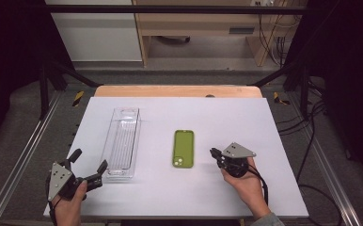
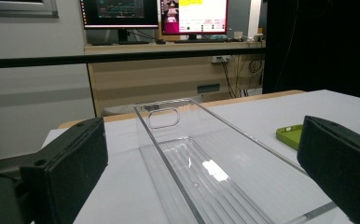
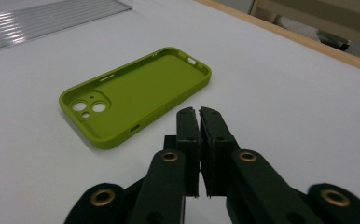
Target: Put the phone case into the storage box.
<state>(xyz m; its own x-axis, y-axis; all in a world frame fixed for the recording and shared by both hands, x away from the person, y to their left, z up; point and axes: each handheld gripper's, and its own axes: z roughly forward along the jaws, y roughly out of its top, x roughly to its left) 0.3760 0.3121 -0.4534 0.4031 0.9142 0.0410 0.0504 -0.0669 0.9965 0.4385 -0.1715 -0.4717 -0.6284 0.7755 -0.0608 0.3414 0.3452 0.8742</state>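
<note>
A green phone case (image 1: 183, 148) lies hollow side up on the white table top (image 1: 226, 117), near the middle. Just to its right my right gripper (image 1: 214, 152) rests low over the table, shut with nothing between its jaws. In the right gripper view its closed tips (image 3: 199, 112) point at the long edge of the case (image 3: 136, 91), a short gap away. A clear plastic tray (image 1: 122, 141) stands empty left of the case. My left gripper (image 1: 90, 160) is open at the tray's near end. In the left gripper view the tray (image 2: 192, 158) runs away between the two wide-set jaws.
The table's wooden far edge (image 1: 177, 91) runs behind the white top. Metal rails (image 1: 24, 155) flank the table. Monitors (image 2: 155, 11) and a shelf stand beyond the far edge. A corner of the green case (image 2: 291, 134) lies right of the tray.
</note>
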